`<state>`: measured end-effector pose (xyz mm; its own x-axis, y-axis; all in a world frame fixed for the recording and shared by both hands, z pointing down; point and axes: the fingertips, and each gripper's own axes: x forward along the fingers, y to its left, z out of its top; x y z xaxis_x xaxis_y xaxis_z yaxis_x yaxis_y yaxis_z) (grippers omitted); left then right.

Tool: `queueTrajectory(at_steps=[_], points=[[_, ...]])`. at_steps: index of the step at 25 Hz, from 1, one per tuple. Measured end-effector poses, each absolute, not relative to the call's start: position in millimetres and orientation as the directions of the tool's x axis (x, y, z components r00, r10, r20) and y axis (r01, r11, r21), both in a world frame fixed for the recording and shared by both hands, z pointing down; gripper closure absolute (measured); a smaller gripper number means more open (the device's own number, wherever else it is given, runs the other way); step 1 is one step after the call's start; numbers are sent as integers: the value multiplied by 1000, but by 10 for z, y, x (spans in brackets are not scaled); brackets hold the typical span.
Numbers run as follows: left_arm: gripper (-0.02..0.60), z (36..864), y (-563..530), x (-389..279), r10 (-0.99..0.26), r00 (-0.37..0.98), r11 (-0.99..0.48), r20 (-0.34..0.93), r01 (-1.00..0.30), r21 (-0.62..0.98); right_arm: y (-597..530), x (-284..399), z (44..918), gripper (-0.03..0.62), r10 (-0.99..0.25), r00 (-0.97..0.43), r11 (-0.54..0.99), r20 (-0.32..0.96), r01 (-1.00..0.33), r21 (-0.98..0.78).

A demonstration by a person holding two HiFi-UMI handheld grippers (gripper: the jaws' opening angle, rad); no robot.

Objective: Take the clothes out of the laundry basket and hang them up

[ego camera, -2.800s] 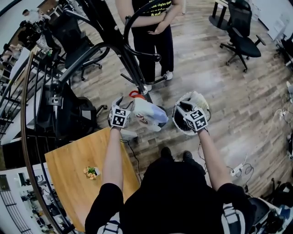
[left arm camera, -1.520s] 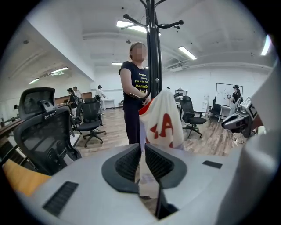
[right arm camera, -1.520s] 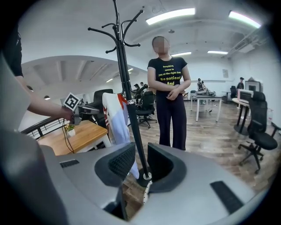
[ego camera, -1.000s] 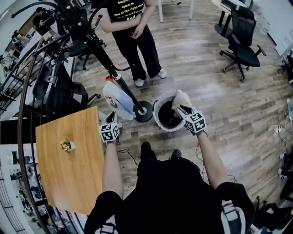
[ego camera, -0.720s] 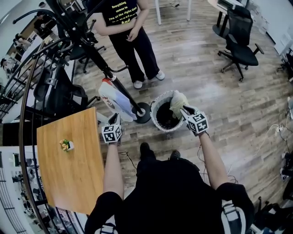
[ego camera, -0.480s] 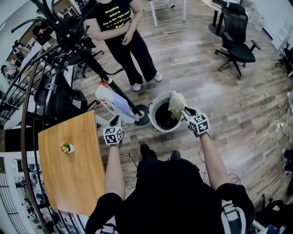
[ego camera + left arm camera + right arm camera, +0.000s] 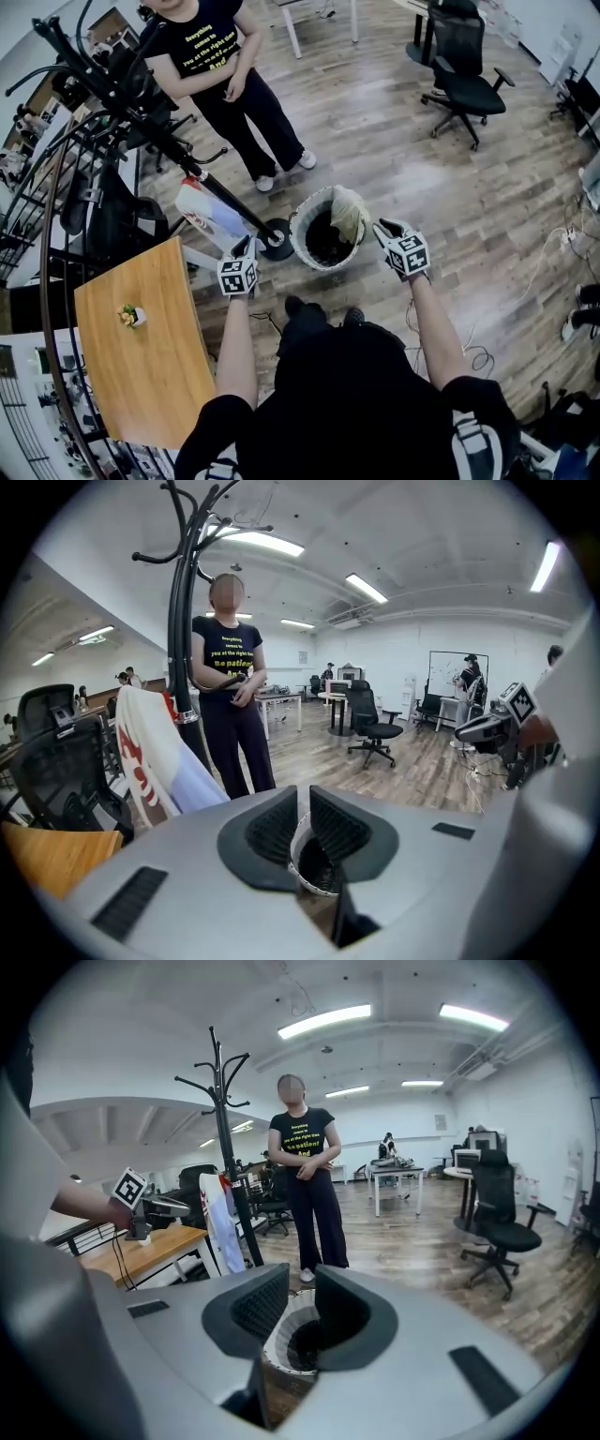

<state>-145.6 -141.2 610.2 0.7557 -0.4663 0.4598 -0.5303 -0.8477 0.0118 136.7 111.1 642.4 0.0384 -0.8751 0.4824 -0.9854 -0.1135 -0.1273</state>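
The round white laundry basket [image 7: 298, 217] stands on the floor with dark clothes inside and a cream cloth [image 7: 349, 212] draped over its right rim. A white garment with red and blue print [image 7: 208, 212] hangs on the black coat rack [image 7: 169, 150]. My left gripper [image 7: 246, 247] hovers just below that garment, clear of it, its jaws a narrow slit apart with nothing in them [image 7: 304, 799]. My right gripper [image 7: 382, 228] hangs right of the basket, near the cream cloth, jaws apart and empty [image 7: 302, 1274]. Both gripper views show the basket through the gap [image 7: 314, 869] [image 7: 286, 1340].
A person in a black T-shirt [image 7: 225, 75] stands behind the rack. A wooden table [image 7: 141, 366] with a small plant is at my left. Black office chairs [image 7: 464, 89] stand at the back right. Cables [image 7: 469, 356] trail on the wood floor at right.
The white garment has left my left gripper and now hangs on the rack by itself. My left gripper has dropped below it. The right gripper stays beside the basket and the cream cloth.
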Motion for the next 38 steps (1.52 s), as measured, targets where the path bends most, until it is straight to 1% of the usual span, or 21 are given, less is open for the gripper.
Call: queueTrajectory(at_steps=[10, 19, 24, 38], points=[[524, 6292, -1278, -818, -362, 792, -904, 491, -427, 22, 1483, 1698, 6563, 497, -852, 124, -221, 508, -966, -135], [525, 6514, -1304, -23, -244, 825, -944, 510, -321, 69, 1671, 2040, 6791, 497, -796, 178, -307, 578, -942, -132], [523, 6745, -1412, 270, -181, 819, -958, 545, -273, 91, 1500, 2276, 6879, 497, -778, 199, -342, 596, -930, -135], [523, 7138, -2005, 912, -88, 802, -967, 591, -211, 143, 700, 2701, 7077, 496, -752, 213, -380, 624, -913, -147]])
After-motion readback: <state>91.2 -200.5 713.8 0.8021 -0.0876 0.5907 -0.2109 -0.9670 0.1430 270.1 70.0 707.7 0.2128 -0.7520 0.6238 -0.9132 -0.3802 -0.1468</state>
